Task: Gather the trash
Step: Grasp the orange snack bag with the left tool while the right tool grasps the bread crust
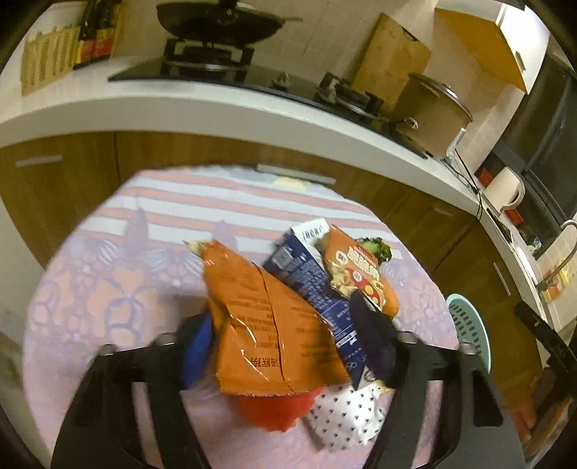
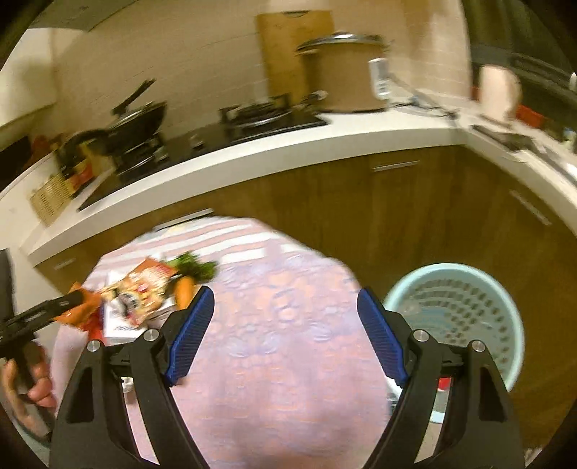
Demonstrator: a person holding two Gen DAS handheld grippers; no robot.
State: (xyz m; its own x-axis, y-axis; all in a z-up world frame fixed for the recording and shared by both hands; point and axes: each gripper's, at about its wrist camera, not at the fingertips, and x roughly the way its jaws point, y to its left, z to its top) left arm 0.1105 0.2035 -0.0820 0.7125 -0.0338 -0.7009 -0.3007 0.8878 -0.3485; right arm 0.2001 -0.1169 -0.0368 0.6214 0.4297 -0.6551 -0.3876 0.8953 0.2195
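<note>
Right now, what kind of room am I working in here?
A home kitchen, most likely. A black wok sits on a gas stove set into a white countertop over wooden cabinets, with a lidded cooker pot farther along and a sink faucet at the right edge.

Black jaws, ribbed blue pads (image 2: 191,335)

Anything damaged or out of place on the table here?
Yes. The orange snack bag between the left hand-held gripper fingers is torn down its middle. A carrot with its greens lies among the wrappers, odd for trash.
</note>
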